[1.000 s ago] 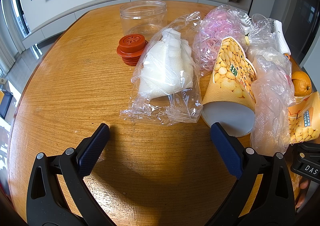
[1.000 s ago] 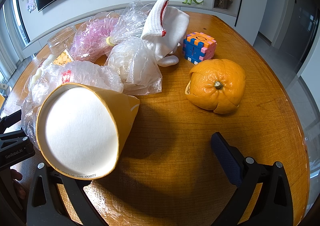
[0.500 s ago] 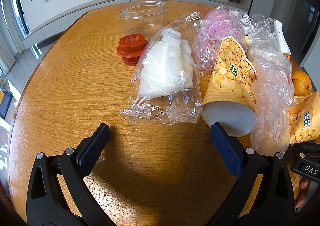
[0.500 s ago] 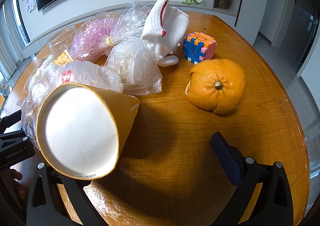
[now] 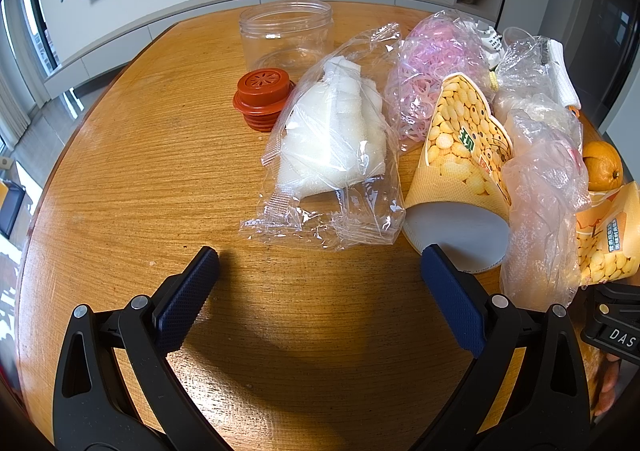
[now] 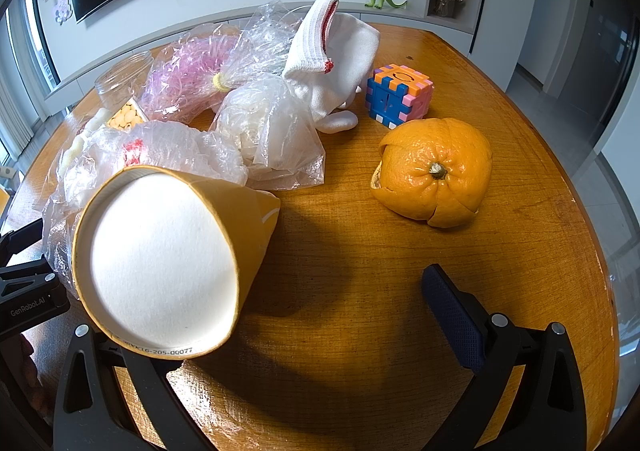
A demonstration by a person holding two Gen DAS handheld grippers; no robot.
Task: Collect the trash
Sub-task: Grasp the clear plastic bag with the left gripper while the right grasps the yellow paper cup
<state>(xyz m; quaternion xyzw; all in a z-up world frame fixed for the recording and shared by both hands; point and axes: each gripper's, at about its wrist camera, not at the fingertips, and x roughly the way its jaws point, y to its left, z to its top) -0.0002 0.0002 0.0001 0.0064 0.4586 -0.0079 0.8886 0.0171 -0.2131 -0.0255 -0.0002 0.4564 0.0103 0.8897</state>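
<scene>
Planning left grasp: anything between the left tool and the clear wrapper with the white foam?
Nothing visible. The left tool is open over bare table, and the clear wrapper lies straight ahead. The paper cup sits beside it, near the tool's right finger.

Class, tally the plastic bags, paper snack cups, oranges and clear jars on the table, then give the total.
Plastic bags: 4
Paper snack cups: 2
Oranges: 1
Clear jars: 1
Total: 8

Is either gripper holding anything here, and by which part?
Nothing is held. The left gripper is open over bare table; the right gripper is open too, its left finger hidden behind the paper cup.
</scene>
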